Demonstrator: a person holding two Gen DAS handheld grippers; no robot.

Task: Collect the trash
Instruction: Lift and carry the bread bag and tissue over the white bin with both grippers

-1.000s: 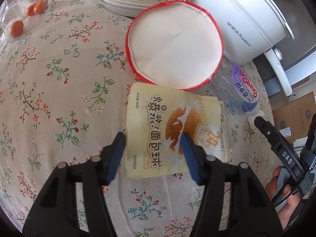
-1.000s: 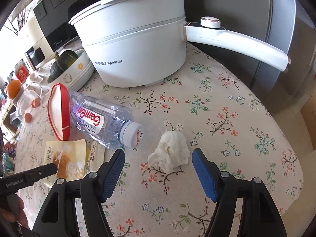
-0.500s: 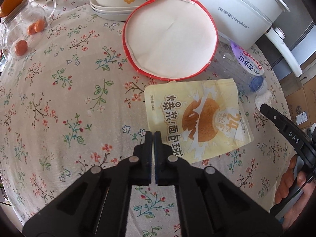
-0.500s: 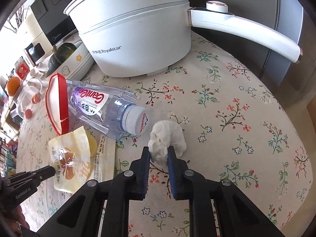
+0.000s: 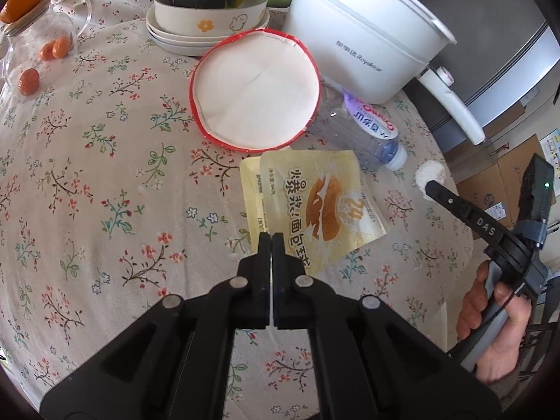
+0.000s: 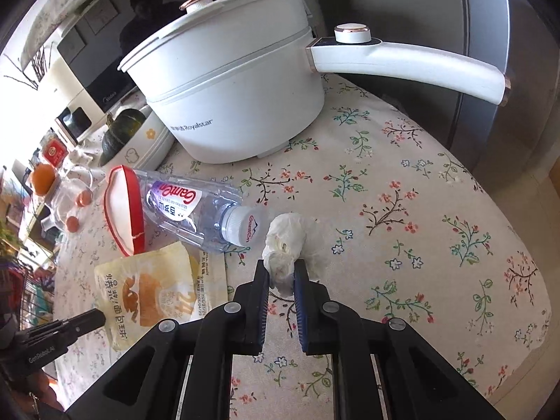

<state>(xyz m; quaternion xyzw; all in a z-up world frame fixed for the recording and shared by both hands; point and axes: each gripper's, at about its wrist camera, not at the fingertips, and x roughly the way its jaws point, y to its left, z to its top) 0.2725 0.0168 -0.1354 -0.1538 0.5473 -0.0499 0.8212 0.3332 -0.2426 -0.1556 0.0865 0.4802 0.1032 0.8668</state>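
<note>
The left gripper (image 5: pixel 271 241) is clenched on the corner of the thin yellow foil snack wrapper (image 5: pixel 315 210) — light, slippery. At its two o'clock, the right gripper (image 6: pixel 281 273) pinches the soft crumpled white tissue wad (image 6: pixel 290 241) — weightless, squashy.

The table (image 5: pixel 87 182) wears a matt woven cloth printed with small flowers. On it, the snack pouch (image 5: pixel 315 210) is glossy yellow plastic film, creased — the bottle (image 6: pixel 189 210) beside it is clear, thin plastic with a shiny label and a smooth white cap. The crumpled tissue (image 6: pixel 287 241) looks soft, matt paper. The red-rimmed lid (image 5: pixel 255 87) shows a dull white paper face. Far right, the pot (image 6: pixel 238 98) is smooth satin-white plastic or enamel — which, I cannot tell.
</note>
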